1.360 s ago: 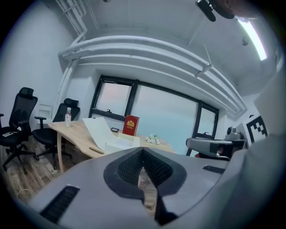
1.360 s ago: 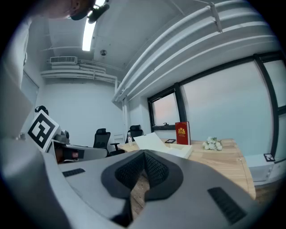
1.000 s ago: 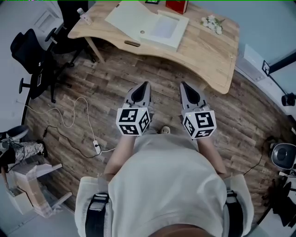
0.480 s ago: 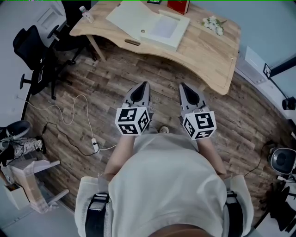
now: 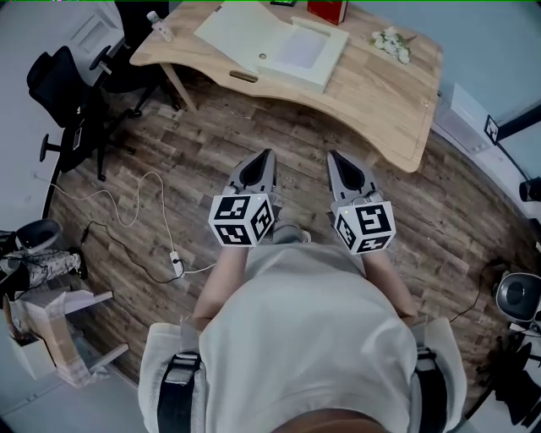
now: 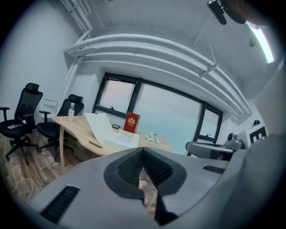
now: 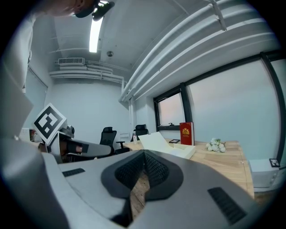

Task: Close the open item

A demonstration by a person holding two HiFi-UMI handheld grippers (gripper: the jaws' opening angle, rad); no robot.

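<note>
Open box (image 5: pixel 292 51) on surface (image 5: pixel 380 93), well ahead of left gripper (image 5: pixel 264 156) and right gripper (image 5: pixel 336 157), both closed, empty; red book (image 5: pixel 324 10) beyond box, print unreadable.

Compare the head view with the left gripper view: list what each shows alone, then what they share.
Only the head view: the person's black shoulder straps and the cardboard at the lower left. Only the left gripper view: the windows and the ceiling pipes. Both: the desk, the open white box, the red book, the flowers and the bottle.
</note>
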